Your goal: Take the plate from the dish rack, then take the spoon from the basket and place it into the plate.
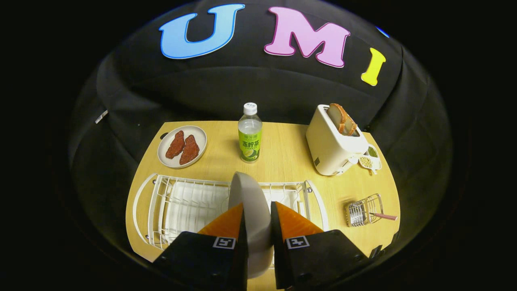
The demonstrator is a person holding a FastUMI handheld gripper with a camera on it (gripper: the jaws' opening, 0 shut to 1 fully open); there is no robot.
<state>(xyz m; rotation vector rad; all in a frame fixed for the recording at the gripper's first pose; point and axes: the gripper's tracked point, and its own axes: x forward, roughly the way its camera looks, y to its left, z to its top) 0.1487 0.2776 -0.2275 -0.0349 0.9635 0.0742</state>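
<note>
My gripper (257,216) pinches the plate (251,202) edge-on, both fingers pressed on its faces, with the rack (161,202) just below and ahead. I judge a straight lift best, keeping the plate upright until it clears the wires. The spoon (383,217) waits in the basket (363,210) off to the right.

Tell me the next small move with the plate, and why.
Probably carry the plate clear of the dish rack and set it on bare table. The gripper is shut on it, edge-up between both fingers, above the rack; the spoon waits in the basket.
</note>
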